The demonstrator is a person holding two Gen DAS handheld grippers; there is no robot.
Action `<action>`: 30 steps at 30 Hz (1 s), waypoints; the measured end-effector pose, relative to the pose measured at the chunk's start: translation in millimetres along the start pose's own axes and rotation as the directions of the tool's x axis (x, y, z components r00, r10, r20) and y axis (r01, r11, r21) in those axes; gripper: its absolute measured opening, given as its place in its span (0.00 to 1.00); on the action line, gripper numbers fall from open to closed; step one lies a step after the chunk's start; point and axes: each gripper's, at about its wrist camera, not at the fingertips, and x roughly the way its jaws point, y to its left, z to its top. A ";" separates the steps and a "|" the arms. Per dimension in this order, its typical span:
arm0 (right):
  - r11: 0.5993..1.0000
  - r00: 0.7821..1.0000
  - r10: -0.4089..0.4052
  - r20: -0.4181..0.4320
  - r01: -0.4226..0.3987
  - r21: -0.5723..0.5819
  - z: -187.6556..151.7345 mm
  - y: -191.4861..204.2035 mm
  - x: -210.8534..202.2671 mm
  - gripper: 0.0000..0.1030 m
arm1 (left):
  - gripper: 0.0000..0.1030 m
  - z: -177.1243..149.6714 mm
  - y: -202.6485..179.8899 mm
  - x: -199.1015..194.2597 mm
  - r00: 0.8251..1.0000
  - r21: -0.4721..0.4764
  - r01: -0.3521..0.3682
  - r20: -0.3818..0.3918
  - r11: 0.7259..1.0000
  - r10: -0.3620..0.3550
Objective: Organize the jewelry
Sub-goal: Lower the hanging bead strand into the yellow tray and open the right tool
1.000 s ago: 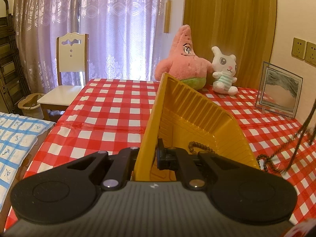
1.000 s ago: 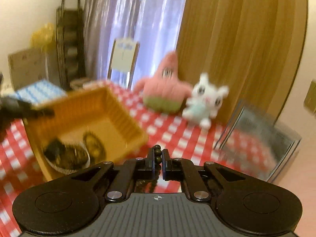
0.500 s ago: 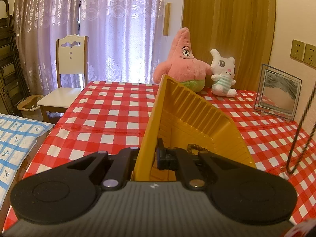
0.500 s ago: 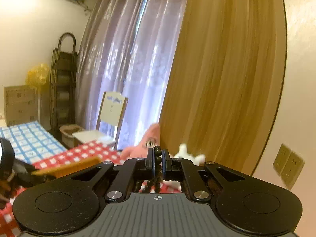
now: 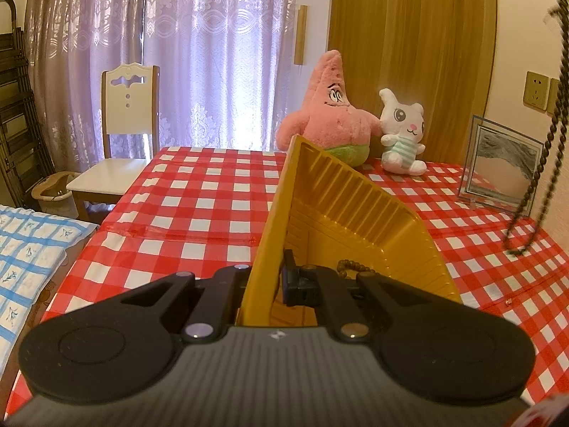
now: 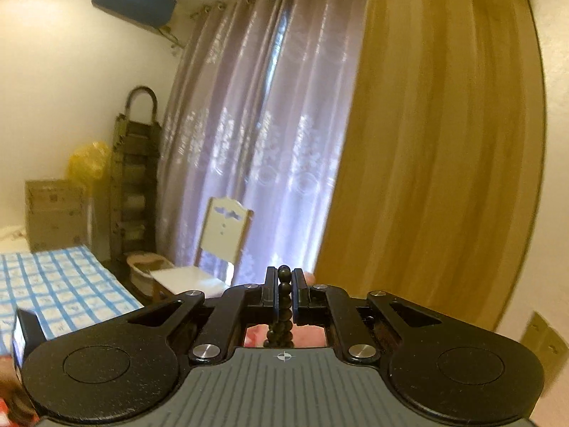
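Observation:
My left gripper (image 5: 275, 277) is shut on the near wall of a yellow plastic basket (image 5: 341, 206), which stands tilted on the red checked table (image 5: 199, 210). A brown bead string (image 5: 352, 267) lies inside the basket near my fingers. My right gripper (image 6: 283, 284) is shut on a dark bead necklace (image 6: 283, 302) and is held high, pointing level at the curtains. In the left wrist view that dark bead necklace (image 5: 544, 149) hangs down as a long loop at the right edge, its lowest part just above the table.
A pink star plush (image 5: 330, 114) and a white bunny plush (image 5: 402, 131) sit at the table's far edge. A framed picture (image 5: 501, 167) stands at the right. A white chair (image 5: 117, 142) is at the far left, a blue checked cloth (image 5: 32, 249) beside the table.
My right gripper has risen with the dark necklace, its view swinging from the table up to the curtains. The necklace's loop has lifted off the tablecloth. The left gripper and basket have kept still.

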 end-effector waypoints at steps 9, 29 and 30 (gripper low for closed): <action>0.983 0.988 0.152 -0.025 -0.148 0.109 -4.5 29.5 42.6 0.06 | 0.05 1.1 0.1 0.1 1.000 -0.001 -0.001 0.001 1.000 0.001; 0.828 0.865 0.362 -0.349 -0.126 0.546 -121.4 52.8 150.5 0.06 | 0.06 1.5 -3.0 -0.8 1.000 -0.012 -0.008 0.005 1.000 0.008; 0.824 0.870 0.363 -0.333 -0.132 0.551 -120.2 51.3 150.5 0.06 | 0.06 1.4 -3.2 -0.8 1.000 -0.013 -0.008 0.005 1.000 0.008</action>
